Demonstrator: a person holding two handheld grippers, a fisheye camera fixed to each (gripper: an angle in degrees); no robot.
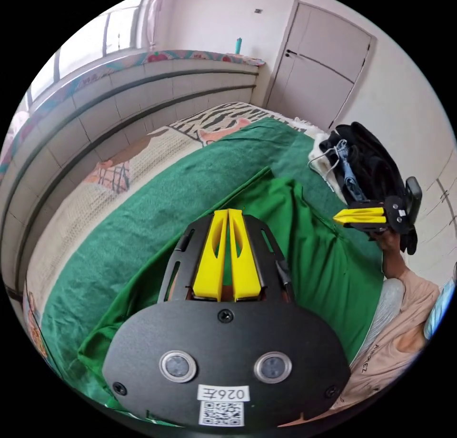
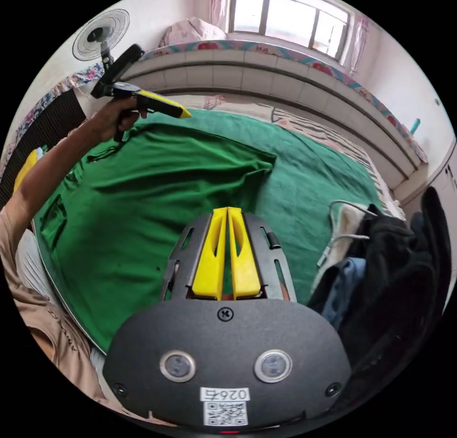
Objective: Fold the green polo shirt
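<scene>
The green polo shirt (image 1: 309, 252) (image 2: 143, 185) lies spread, with some wrinkles, on a darker green blanket (image 1: 190, 185) (image 2: 309, 171) that covers the bed. My left gripper (image 1: 227, 213) hovers over the shirt, its yellow jaws together with nothing between them. In the right gripper view it (image 2: 184, 114) is held up in a hand above the shirt's far edge. My right gripper (image 2: 227, 210) also hangs above the shirt with its jaws closed and empty. In the left gripper view it (image 1: 337, 217) sits over the shirt's edge near the clothes pile.
A heap of dark clothes with a wire hanger (image 1: 362, 166) (image 2: 390, 266) sits on the bed beside the shirt. A tiled ledge (image 1: 143, 90) runs along the bed's far side. A standing fan (image 2: 100, 28) and a door (image 1: 323, 66) stand further off. The person's torso (image 1: 400, 328) is at the bed's edge.
</scene>
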